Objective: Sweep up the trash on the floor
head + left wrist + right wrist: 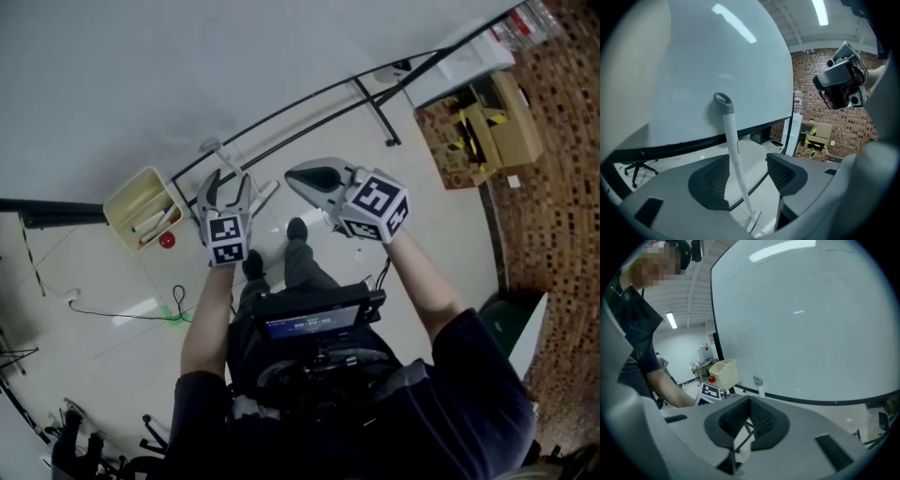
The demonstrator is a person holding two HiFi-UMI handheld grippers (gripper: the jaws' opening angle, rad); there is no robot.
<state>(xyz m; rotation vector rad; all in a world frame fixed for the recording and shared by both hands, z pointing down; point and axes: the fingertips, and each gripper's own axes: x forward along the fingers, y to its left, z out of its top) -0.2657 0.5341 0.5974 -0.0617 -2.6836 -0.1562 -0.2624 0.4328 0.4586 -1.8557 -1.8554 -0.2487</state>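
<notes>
1. pale floor tiles (441, 216) run through the room, and a tall white board (187, 56) on a black frame stands just ahead of the person.
2. the task's tool, a white broom handle (732, 145) with a grey loop at its top, leans against the face of the board, with its lower end on the floor in front of the board. a cream bin (131, 202) with a red ball (167, 240) on its side sits at the foot of the board. a small green scrap (178, 314) lies on the tiles well out from the board; whether it is the trash cannot be told.
3. the left gripper (749, 177) is spread wide. the handle stands between its ribbed pads (712, 180) and touches neither. the right gripper (747, 420) is pressed together on nothing and points toward the board.
4. the step in hand looks like taking hold of the broom. done well, the left gripper would centre the shaft between the pads and ease in toward the board until the shaft sits deep. it would then close squarely, below the loop. a glancing touch could send the handle sliding along the board and over. the right gripper would have to open before taking a second, lower hold.
5. no writing can be read. the cubes (375, 206) carry only black-and-white squares. a red mark (738, 147) on the handle is too small to read, the chest screen (314, 323) is blurred, and the boxes (506, 122) past the board's right end show tape but no legible print.
</notes>
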